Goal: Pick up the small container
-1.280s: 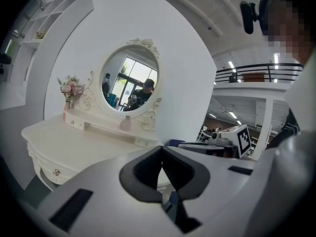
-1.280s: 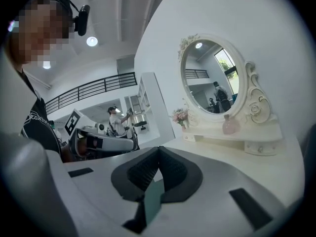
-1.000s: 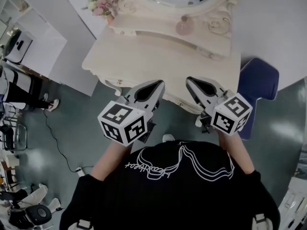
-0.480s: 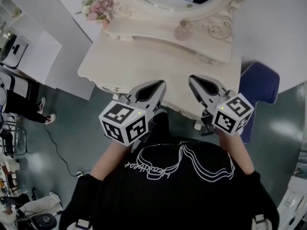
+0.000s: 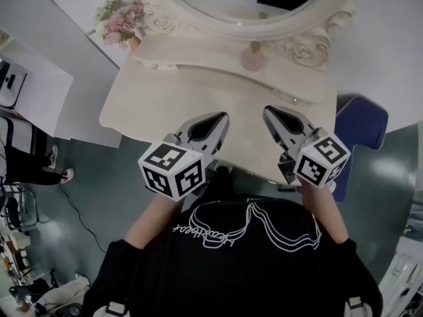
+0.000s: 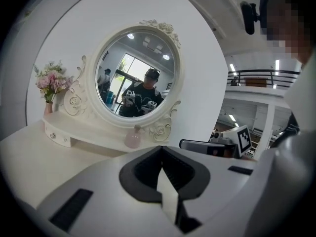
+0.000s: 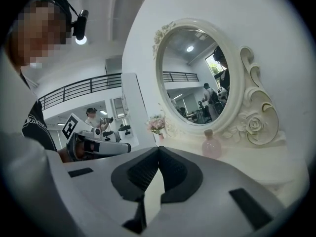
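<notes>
Two grippers sit in our hands above the near edge of a cream dressing table (image 5: 178, 98). Our left gripper (image 5: 222, 115) has its jaws pressed together at the tips, with nothing between them. Our right gripper (image 5: 268, 109) is closed just the same and carries nothing. They point side by side toward the back of the table, a little apart from each other.

We see the small container (image 5: 253, 57), a pink bottle with a narrow neck, standing upright on the raised shelf (image 5: 198, 61) at the back, just under the frame of the oval mirror (image 5: 251, 2). It is well apart from both grippers and lies ahead, closer to the line of the right one. A vase of pink flowers (image 5: 117, 20) stands at the shelf's left end. A blue chair (image 5: 362, 121) is beside the table on the right.
</notes>
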The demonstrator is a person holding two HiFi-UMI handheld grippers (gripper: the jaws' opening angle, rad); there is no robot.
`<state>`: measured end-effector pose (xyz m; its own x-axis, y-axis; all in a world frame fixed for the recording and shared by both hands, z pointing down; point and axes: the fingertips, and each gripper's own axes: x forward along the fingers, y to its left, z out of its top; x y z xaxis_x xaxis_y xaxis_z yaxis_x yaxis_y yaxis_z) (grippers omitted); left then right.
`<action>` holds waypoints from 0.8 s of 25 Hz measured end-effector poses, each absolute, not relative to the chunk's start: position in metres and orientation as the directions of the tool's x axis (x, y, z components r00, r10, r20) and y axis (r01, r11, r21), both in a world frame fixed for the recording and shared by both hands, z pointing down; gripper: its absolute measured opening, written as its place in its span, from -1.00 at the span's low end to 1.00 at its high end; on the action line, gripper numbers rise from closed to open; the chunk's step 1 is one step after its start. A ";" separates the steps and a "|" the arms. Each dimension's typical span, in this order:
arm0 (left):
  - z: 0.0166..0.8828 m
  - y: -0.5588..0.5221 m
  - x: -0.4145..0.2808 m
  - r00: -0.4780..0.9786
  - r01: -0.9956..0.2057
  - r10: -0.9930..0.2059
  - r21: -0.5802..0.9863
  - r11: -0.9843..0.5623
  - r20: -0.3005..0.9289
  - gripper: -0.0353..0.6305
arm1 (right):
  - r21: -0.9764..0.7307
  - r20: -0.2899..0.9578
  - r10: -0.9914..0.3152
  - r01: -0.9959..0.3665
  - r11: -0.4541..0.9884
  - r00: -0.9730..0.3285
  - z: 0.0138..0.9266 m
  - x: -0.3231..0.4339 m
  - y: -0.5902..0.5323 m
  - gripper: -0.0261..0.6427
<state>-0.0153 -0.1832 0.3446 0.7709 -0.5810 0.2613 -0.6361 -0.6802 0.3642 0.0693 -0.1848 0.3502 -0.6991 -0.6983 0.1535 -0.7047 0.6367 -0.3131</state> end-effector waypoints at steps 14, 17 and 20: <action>0.367 -0.283 -0.019 0.790 -0.613 -0.534 0.404 -0.679 0.301 -0.88 | -0.290 0.184 -0.743 -0.758 0.584 -0.643 0.361 0.074 -0.288 -0.87; 0.370 -0.299 -0.021 0.795 -0.607 -0.523 0.414 -0.678 0.308 -0.88 | -0.277 0.200 -0.752 -0.772 0.572 -0.628 0.367 0.074 -0.306 -0.75; 0.375 -0.313 -0.019 0.803 -0.596 -0.508 0.423 -0.682 0.312 -0.88 | -0.259 0.214 -0.754 -0.781 0.569 -0.620 0.374 0.074 -0.321 -0.67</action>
